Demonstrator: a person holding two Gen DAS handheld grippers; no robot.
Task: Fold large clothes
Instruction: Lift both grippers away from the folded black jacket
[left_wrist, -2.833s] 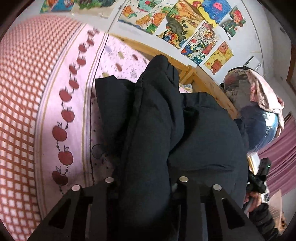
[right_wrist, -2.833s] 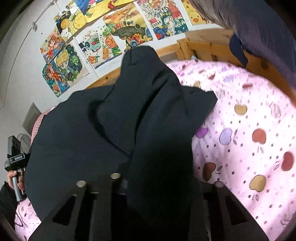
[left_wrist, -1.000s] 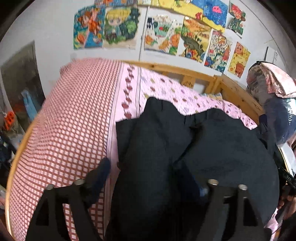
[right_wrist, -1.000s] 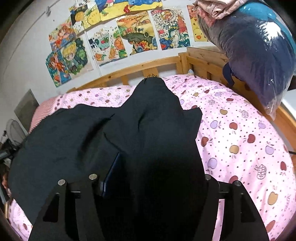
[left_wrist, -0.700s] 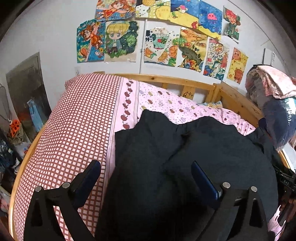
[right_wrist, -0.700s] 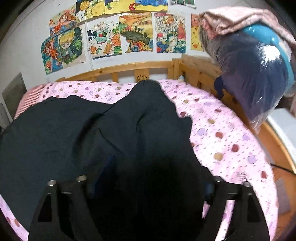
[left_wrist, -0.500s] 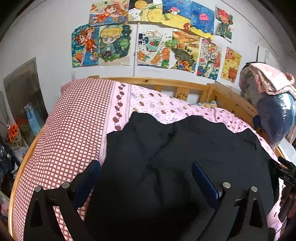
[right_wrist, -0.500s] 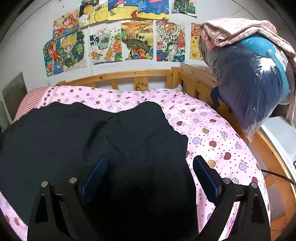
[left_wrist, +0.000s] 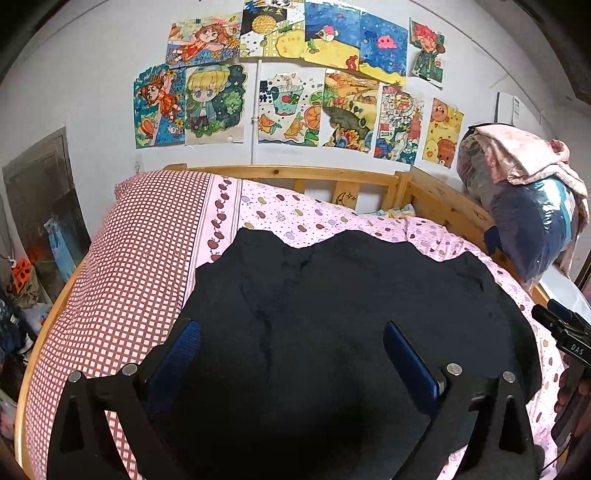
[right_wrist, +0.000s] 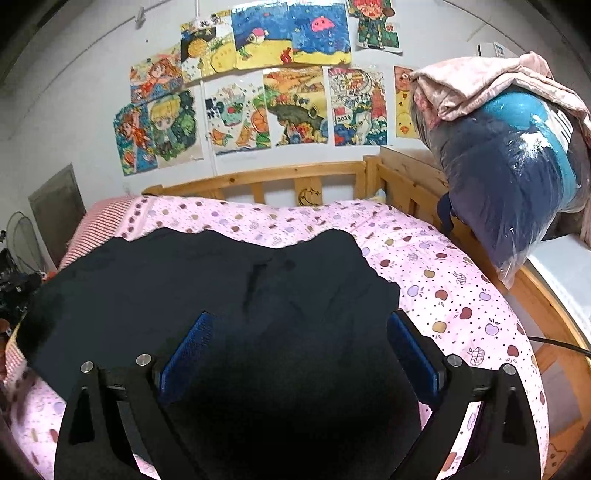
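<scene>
A large black garment (left_wrist: 332, 302) lies spread flat over the pink apple-print bed cover (left_wrist: 295, 214); it also fills the middle of the right wrist view (right_wrist: 229, 280). My left gripper (left_wrist: 291, 343) hangs open above the garment's near edge, blue pads wide apart, nothing between them. My right gripper (right_wrist: 299, 336) is likewise open above the garment's right part, holding nothing. The garment's near edge is hidden under both grippers.
A red-checked pillow (left_wrist: 140, 243) lies left of the garment. A wooden bed rail (left_wrist: 303, 177) runs along the back and right side. A plastic-wrapped bundle with pink cloth (right_wrist: 513, 147) rests on the right rail. A person's hand with the other gripper (left_wrist: 569, 354) shows at the right edge.
Both grippers went from shut on the raised black garment to open. They let it drop flat onto the bed and pulled back and upward.
</scene>
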